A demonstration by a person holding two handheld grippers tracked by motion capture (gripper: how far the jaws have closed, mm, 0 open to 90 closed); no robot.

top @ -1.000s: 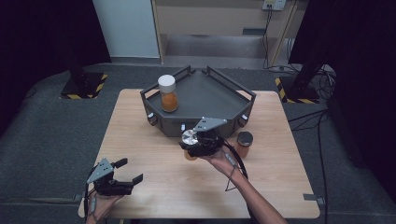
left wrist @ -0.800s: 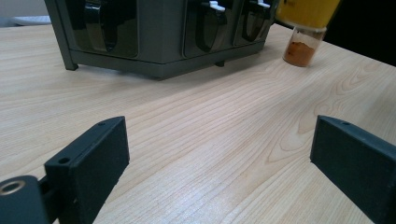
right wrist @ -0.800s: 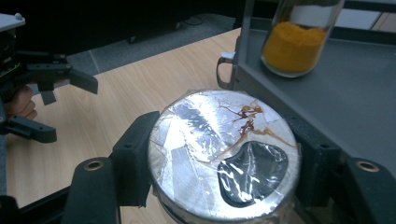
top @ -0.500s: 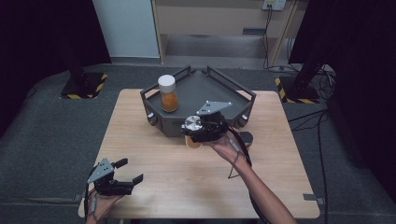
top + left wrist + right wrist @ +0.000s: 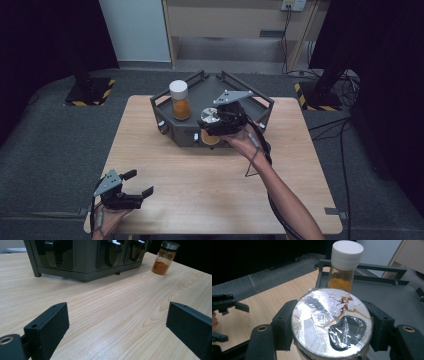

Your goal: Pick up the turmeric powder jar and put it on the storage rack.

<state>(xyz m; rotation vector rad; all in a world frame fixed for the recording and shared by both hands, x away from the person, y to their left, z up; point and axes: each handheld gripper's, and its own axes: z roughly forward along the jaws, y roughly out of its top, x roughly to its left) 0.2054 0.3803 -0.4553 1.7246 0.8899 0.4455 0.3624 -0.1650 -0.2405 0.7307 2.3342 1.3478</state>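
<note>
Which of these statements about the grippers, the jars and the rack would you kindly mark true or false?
1. The right gripper is shut on the foil-sealed jar. True.
2. The left gripper holds a jar. False: its jaws stand open over bare table.
3. The white-lidded jar stands on the dark rack. True.
4. The white-lidded jar holds green powder. False: the powder is orange.
5. The foil-sealed jar rests on the table. False: the right gripper holds it up at the rack's front edge.
</note>
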